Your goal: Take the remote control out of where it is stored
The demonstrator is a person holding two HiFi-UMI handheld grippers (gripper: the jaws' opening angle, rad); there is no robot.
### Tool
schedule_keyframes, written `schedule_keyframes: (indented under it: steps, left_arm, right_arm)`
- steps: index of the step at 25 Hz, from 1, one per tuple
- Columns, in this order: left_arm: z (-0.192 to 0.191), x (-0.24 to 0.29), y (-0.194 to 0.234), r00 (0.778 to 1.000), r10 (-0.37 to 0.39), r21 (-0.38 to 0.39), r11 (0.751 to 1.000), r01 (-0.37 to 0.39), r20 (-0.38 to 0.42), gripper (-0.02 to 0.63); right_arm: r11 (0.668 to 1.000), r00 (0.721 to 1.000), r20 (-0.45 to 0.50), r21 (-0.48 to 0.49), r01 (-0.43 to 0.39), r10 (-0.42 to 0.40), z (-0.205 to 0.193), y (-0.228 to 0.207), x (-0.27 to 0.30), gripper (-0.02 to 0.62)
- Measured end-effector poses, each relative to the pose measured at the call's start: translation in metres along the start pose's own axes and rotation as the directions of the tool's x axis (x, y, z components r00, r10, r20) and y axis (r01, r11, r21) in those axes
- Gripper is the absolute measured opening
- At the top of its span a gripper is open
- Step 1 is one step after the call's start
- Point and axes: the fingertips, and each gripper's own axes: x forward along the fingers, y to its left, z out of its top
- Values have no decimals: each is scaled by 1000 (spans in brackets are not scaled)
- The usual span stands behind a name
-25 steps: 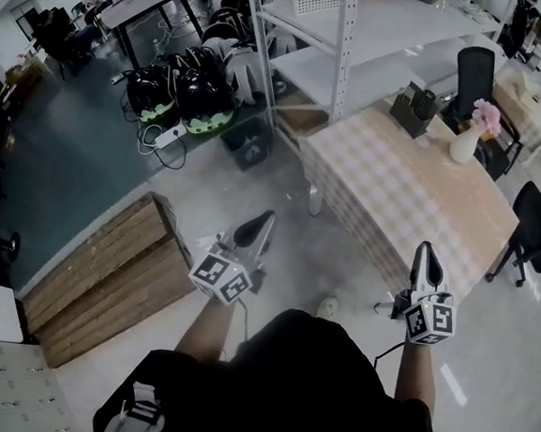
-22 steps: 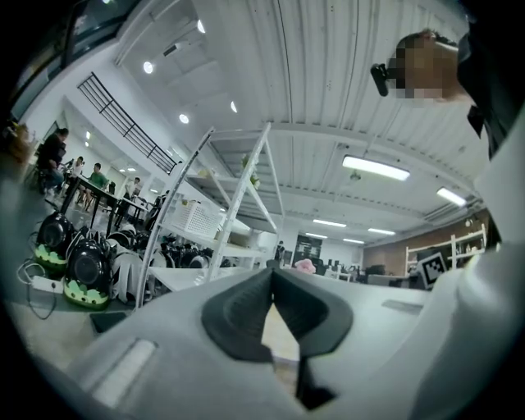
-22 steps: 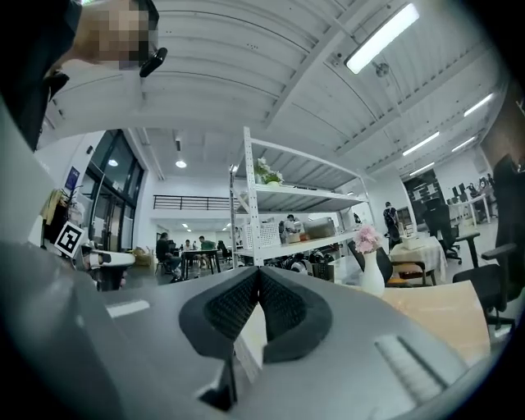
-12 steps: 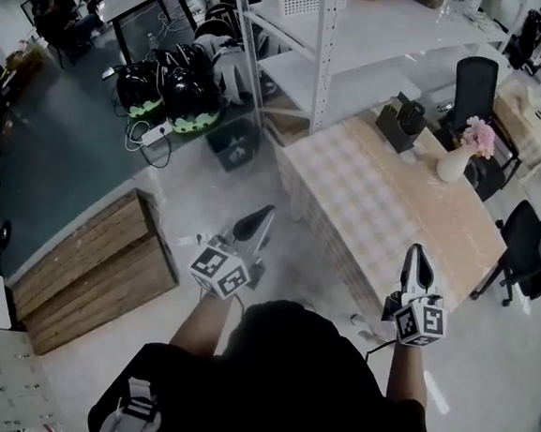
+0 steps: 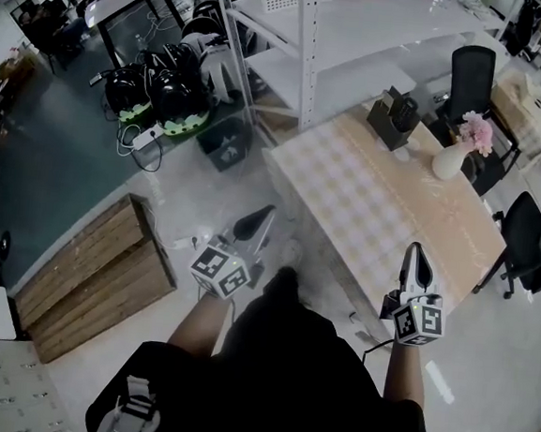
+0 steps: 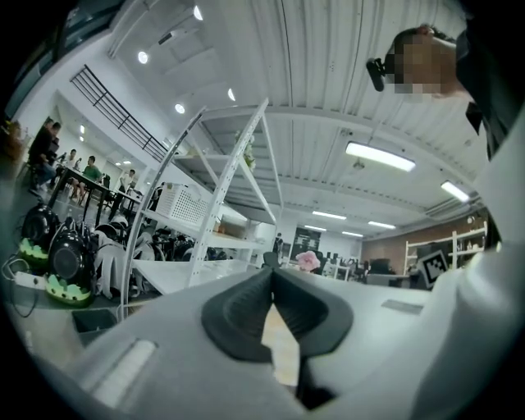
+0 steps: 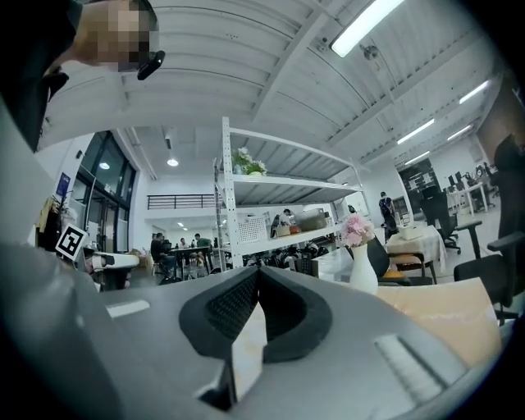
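A dark holder (image 5: 389,120) stands at the far end of the checked wooden table (image 5: 393,212), with a black remote control (image 5: 405,109) upright in it. Both grippers hang in the air well short of it, near the person's body. My left gripper (image 5: 262,213) points over the floor left of the table, its jaws shut and empty; the left gripper view shows its tips (image 6: 271,276) together. My right gripper (image 5: 418,250) hovers over the table's near edge, shut with nothing held, tips (image 7: 257,271) meeting.
A white vase with pink flowers (image 5: 450,153) stands right of the holder. A white metal shelf rack (image 5: 314,35) rises behind the table. A wooden crate (image 5: 96,270) lies on the floor at left. Black chairs (image 5: 527,238) stand at right, helmets and cables (image 5: 164,93) at far left.
The person has stepped forward, so the table and holder sit nearer and more central in the head view. Both grippers stay shut and keep their place before the body.
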Motion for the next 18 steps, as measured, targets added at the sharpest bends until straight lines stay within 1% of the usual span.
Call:
schedule_keyframes:
  steps: [8,12,15,18]
  left_arm:
    - [-6,75,22,996,-88,3,996,88,-31,2]
    - [-3,116,36,993,-115,-6,993,115,-35,2]
    - [1,147,46,990,-136,2,991,136,-41,2]
    - [2,178,58,989,-140,18,990,141,-56,2]
  right_arm:
    - [995,995,16,-18,98,-98,11,-41,30,5]
    - [989,989,16,-14,144,-144,15,-63,47,5]
    - [985,985,18,-14,171,-171,19,-79,65,5]
    - [983,983,13,-15,184,-184,23,-91,86,5]
